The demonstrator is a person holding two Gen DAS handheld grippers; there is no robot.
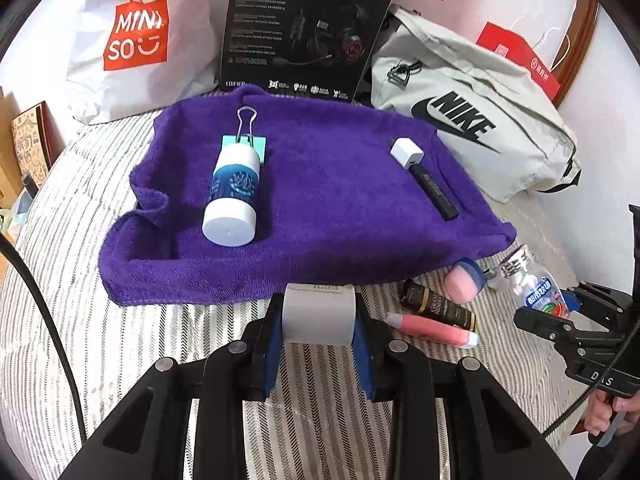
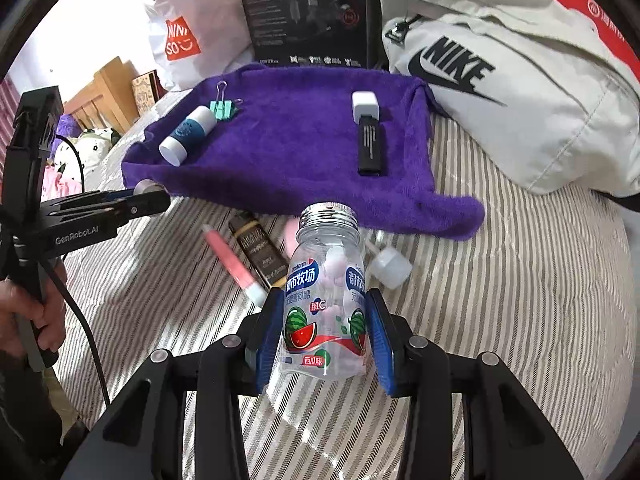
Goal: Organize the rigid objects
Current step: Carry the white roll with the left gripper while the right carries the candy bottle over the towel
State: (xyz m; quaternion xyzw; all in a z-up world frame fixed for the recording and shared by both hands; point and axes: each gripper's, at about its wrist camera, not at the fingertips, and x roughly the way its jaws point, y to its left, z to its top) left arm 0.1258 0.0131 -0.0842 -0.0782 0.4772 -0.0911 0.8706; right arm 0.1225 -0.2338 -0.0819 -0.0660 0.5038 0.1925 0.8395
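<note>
A clear candy bottle (image 2: 326, 300), capped in metal and nearly empty, is clenched by the right gripper (image 2: 326, 332) at six o'clock, below the purple towel (image 2: 288, 152). It is judged light, stiff and slick; the labelled waist suits gripping. A small white cylinder (image 1: 319, 314) is clamped endwise by the left gripper (image 1: 319, 344).

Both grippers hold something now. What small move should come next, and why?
Probably carry both items forward over the purple towel. The left gripper grips a grey cylinder, the right gripper a mint bottle, and sorted things already lie on that towel.
</note>
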